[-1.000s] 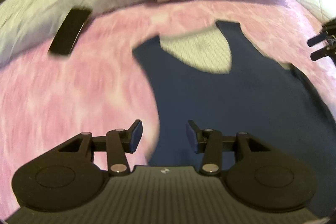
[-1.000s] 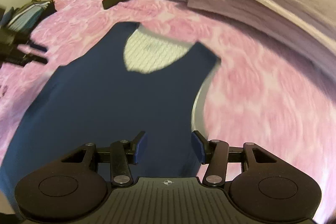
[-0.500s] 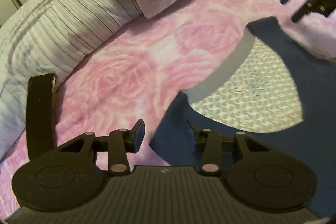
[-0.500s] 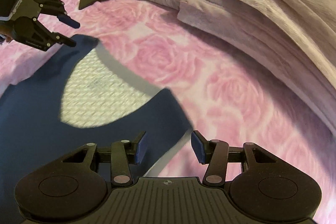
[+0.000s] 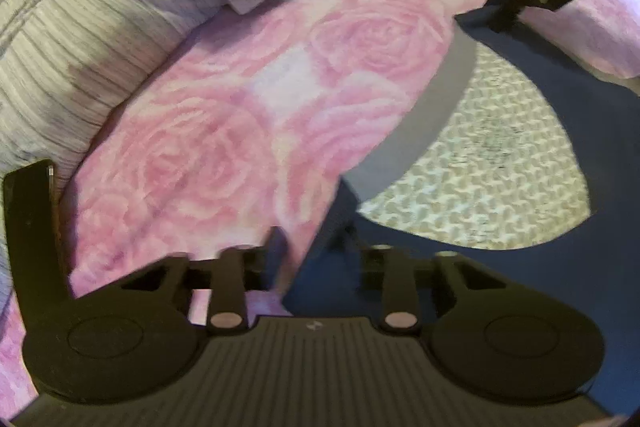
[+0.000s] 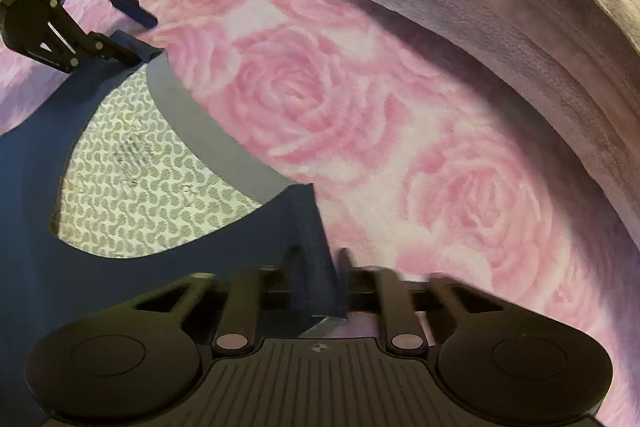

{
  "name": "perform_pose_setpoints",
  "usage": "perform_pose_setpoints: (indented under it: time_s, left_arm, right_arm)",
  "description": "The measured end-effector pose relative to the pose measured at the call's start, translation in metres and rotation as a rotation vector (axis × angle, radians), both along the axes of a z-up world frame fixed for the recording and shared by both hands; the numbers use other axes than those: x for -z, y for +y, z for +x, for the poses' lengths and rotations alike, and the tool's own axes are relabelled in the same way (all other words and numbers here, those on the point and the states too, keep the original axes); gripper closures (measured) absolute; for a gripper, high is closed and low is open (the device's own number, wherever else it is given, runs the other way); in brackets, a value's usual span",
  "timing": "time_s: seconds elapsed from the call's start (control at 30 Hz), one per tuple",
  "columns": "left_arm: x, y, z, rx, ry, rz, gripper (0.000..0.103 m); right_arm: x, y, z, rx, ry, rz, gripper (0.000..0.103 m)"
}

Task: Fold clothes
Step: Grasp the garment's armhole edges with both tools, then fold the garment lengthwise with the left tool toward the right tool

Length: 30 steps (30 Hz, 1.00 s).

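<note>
Grippers: left gripper [image 5: 312,247], right gripper [image 6: 318,267]; one navy top [image 6: 32,267]; two straps.

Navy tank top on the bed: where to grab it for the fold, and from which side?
Grip the tank top by its two shoulder straps, coming low from the hem side. They are narrow flat tabs beside the scooped neckline, thin enough for each gripper to straddle.

Soft indoor light is falling evenly; fisheye corners are darkening, edges bending, and motion blur is smearing fingertips toward 6 o'clock
</note>
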<state>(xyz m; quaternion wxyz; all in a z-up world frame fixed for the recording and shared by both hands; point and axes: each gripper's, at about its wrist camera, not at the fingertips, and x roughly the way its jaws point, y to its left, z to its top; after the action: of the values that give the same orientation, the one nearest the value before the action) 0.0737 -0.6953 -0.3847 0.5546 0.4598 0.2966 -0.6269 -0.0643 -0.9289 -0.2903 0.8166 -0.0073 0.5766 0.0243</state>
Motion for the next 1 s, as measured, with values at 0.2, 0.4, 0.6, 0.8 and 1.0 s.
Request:
perform_pose_setpoints:
  time_s: [0.2,0.4,0.6,0.8,1.0]
  left_arm:
    - [-0.027,0.023,-0.021,0.025,-0.062,-0.057,0.102]
    - [-0.094,0.092,-0.052,0.065,-0.063,-0.192,0.102]
    - [-0.136,0.195,-0.116,0.112,-0.022,-0.220,0.102]
    - [-0.150,0.302,-0.196,0.132,0.018,-0.183,0.103]
    - [-0.151,0.389,-0.292,0.140,0.000,-0.123,0.103]
  right_arm:
    - [-0.037,0.022,-0.020,0.023,-0.072,-0.058,0.102]
    - [-0.102,0.071,-0.065,-0.041,-0.158,-0.128,0.102]
    - [-0.155,0.152,-0.143,-0.121,-0.196,-0.183,0.102]
    - [-0.168,0.237,-0.236,-0.201,-0.176,-0.184,0.102]
    - [-0.152,0.311,-0.332,-0.277,-0.129,-0.148,0.102]
